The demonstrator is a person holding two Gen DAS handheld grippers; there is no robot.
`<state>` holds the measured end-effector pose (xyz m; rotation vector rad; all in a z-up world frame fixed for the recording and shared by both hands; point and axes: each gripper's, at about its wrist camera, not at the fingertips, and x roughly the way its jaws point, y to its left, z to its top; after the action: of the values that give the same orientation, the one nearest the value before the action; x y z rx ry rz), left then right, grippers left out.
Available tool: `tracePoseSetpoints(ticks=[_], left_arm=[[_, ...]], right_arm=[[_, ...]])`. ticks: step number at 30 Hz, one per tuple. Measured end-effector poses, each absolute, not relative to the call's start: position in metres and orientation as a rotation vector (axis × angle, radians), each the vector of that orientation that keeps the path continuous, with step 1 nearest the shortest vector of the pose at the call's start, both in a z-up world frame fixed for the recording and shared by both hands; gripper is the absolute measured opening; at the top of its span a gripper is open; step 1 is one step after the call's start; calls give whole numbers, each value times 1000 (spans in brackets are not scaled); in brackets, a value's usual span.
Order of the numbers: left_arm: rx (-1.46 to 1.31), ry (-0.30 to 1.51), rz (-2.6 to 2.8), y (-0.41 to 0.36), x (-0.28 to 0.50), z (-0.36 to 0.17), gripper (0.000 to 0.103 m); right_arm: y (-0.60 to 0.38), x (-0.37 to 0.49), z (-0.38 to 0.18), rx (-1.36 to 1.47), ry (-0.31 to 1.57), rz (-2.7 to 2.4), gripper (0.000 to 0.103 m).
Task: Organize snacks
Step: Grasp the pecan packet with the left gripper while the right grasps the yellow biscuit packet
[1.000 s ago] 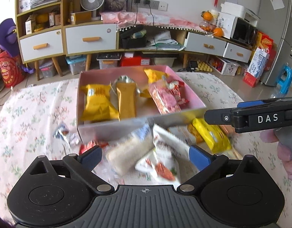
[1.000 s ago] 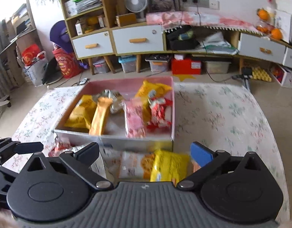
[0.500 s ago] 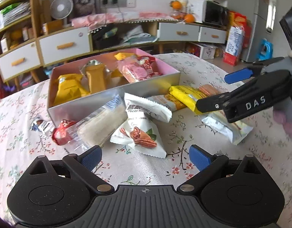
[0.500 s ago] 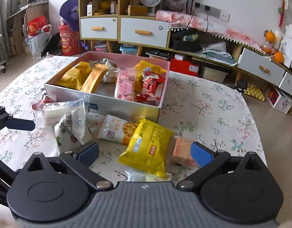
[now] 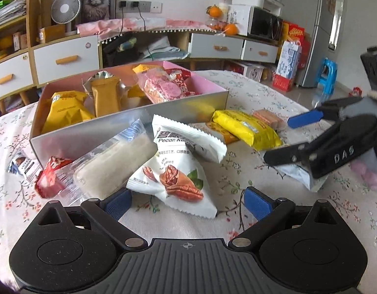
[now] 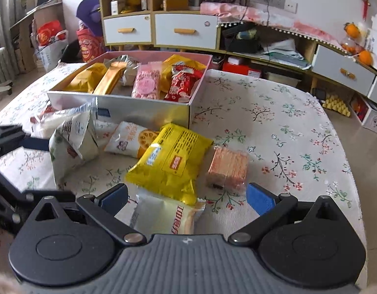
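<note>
Right wrist view alone shows the cream packet's (image 6: 164, 216) lettering.

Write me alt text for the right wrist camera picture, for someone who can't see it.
An open right tool hovers over loose snacks on a flowered tablecloth: a yellow packet, a wafer pack and a cream-coloured packet. Behind them sits a box already holding several snacks.
</note>
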<state>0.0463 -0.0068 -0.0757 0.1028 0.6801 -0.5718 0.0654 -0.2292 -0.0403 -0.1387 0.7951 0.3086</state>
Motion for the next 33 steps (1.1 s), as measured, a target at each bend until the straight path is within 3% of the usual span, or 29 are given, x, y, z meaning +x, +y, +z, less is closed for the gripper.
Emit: tracePoseSetpoints(ticks=[23,28,33], left_arm=[[-77,666,-536,-2,71,-73,97],[-65,667,-520,-1,71,-73,89],[-64,672,-514,0,71,-71,84]], right_arm=[[-234,86,-48,35,767,358,102],[-232,85,-47,-1,763,343,95],[-233,86,-45,-29,759,315,78]])
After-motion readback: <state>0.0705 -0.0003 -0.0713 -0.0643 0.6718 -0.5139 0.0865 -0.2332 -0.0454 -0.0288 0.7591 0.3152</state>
